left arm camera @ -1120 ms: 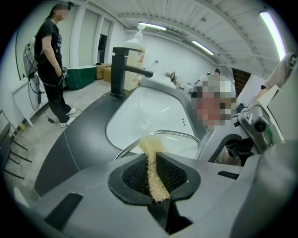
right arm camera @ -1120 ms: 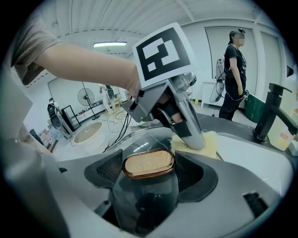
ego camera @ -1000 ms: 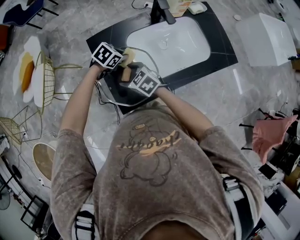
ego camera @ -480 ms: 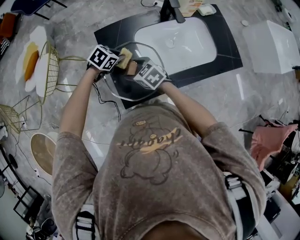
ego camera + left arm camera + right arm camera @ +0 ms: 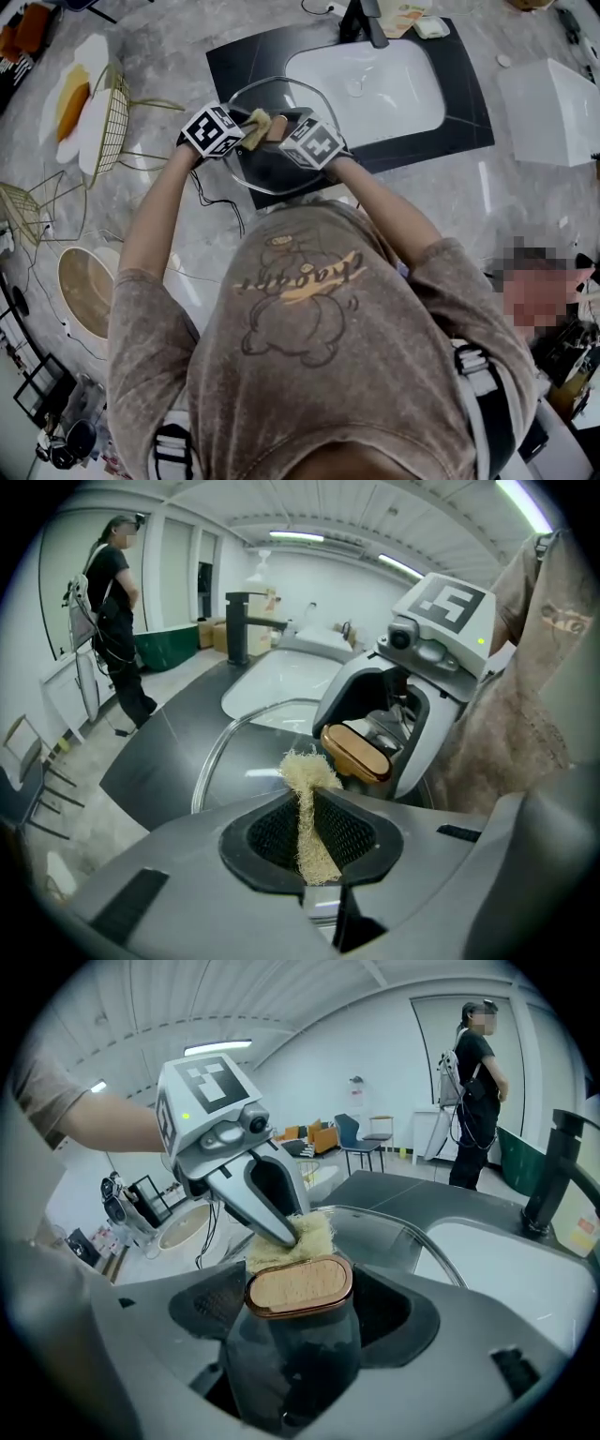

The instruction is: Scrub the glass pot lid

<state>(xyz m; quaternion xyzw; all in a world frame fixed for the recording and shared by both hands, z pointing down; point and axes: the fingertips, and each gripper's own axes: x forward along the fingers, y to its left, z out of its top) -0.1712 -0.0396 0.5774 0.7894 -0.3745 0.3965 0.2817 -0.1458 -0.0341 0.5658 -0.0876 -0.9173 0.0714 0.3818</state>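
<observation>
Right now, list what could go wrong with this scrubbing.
1. The right hand-held gripper holds the glass lid only by its knob, over the hard black counter. Scrubbing pressure might twist it loose, and the glass could crack.
2. The left hand-held gripper pinches the scrub pad by a thin strip, so it may pull out mid-stroke.

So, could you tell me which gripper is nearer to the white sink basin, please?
Right. The right gripper, shut on the lid handle, is just left of the sink basin; the left gripper, holding the scrub pad, is farther left.
</observation>
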